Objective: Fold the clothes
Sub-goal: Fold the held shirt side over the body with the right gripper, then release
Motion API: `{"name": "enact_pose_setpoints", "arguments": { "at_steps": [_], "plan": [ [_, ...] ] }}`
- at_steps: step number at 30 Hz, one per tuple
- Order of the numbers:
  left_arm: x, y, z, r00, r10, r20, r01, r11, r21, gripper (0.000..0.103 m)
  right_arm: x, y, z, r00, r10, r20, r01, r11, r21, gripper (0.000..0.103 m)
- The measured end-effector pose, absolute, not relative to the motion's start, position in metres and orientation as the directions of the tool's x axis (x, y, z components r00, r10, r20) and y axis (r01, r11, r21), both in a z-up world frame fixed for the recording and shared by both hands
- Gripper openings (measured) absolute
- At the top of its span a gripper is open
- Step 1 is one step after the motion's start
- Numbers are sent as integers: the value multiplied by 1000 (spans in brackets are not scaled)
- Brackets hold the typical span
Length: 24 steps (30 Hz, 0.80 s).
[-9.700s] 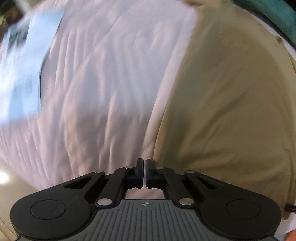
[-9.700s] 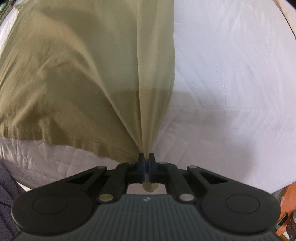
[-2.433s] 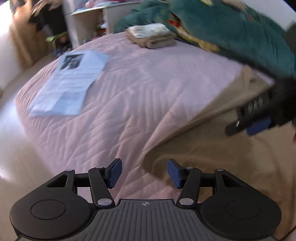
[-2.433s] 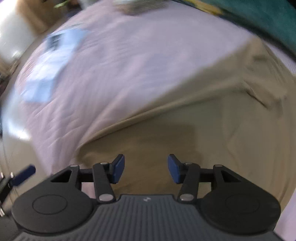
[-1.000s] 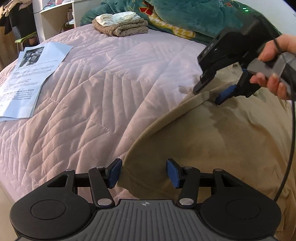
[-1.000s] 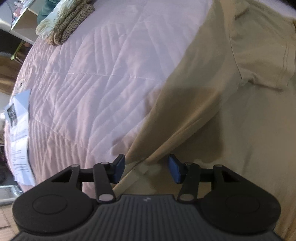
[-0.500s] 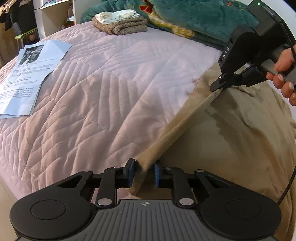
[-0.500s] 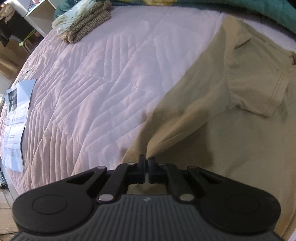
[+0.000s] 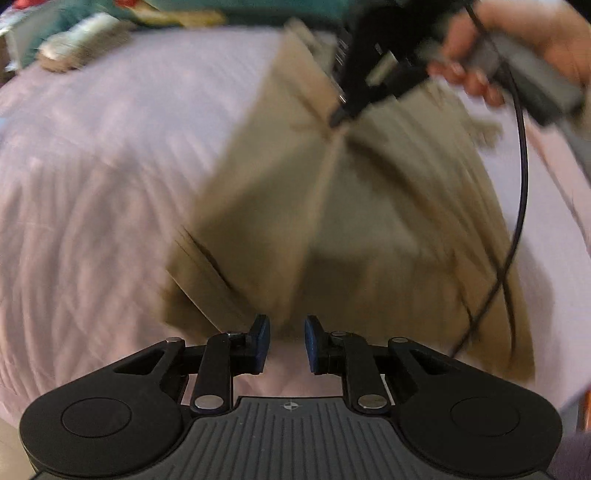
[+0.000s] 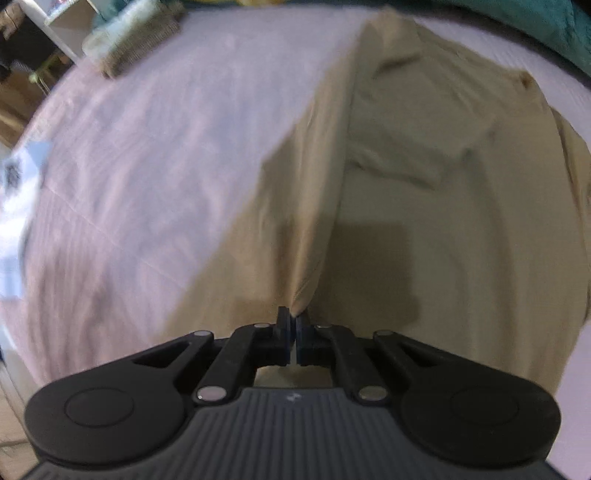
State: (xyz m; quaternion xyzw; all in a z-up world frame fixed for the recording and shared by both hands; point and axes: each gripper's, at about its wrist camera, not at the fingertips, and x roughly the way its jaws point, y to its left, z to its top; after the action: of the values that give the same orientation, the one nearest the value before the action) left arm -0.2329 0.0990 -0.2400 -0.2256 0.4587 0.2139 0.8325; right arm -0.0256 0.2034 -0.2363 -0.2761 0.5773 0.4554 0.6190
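Note:
A khaki T-shirt (image 9: 369,221) lies on the pink quilted bed (image 9: 92,184). My left gripper (image 9: 286,338) is shut on a bunched fold of the shirt's side edge, which keeps the blue pads (image 9: 261,338) a little apart. From there a raised ridge of cloth runs up to my right gripper (image 9: 337,117), held by a hand (image 9: 517,44) at the top right. In the right wrist view the right gripper (image 10: 295,325) is shut on a pinch of the T-shirt (image 10: 443,184), and the lifted side hangs over the shirt's body. Both views are blurred by motion.
A folded knitted pile (image 10: 136,40) sits at the bed's far left corner, with a teal blanket (image 10: 546,18) along the far side. A printed sheet (image 10: 14,177) lies near the left edge. A black cable (image 9: 517,221) hangs from the right gripper across the shirt.
Both grippers went from open around the shirt's left edge to shut on it. They have since lifted that edge and carried it sideways over the shirt's body.

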Motion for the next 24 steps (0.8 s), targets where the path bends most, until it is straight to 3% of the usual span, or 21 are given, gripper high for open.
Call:
{"name": "enact_pose_setpoints", "arguments": {
  "at_steps": [3, 7, 8, 11, 15, 24],
  "plan": [
    [-236, 97, -230, 481, 187, -856, -559, 818, -136, 24, -17, 186, -250, -156, 234, -960, -867, 433, 246, 14],
    [-250, 112, -195, 516, 319, -795, -611, 787, -81, 27, 5, 162, -229, -125, 339, -933, -838, 468, 282, 44],
    [-250, 119, -186, 530, 342, -776, -623, 778, -83, 27, 13, 161, -224, -82, 361, -929, -834, 486, 262, 47],
    [-230, 147, -164, 600, 379, -705, -632, 764, -127, 36, 40, 165, -214, 33, 387, -922, -808, 553, 204, 48],
    [-174, 168, -162, 683, 341, -645, -579, 791, -195, 43, 81, 186, -215, 93, 397, -913, -753, 628, 196, 48],
    [-94, 194, -236, 576, 260, -775, -629, 746, -217, 44, 164, 234, -252, 163, 339, -926, -657, 738, 155, 48]
  ]
}}
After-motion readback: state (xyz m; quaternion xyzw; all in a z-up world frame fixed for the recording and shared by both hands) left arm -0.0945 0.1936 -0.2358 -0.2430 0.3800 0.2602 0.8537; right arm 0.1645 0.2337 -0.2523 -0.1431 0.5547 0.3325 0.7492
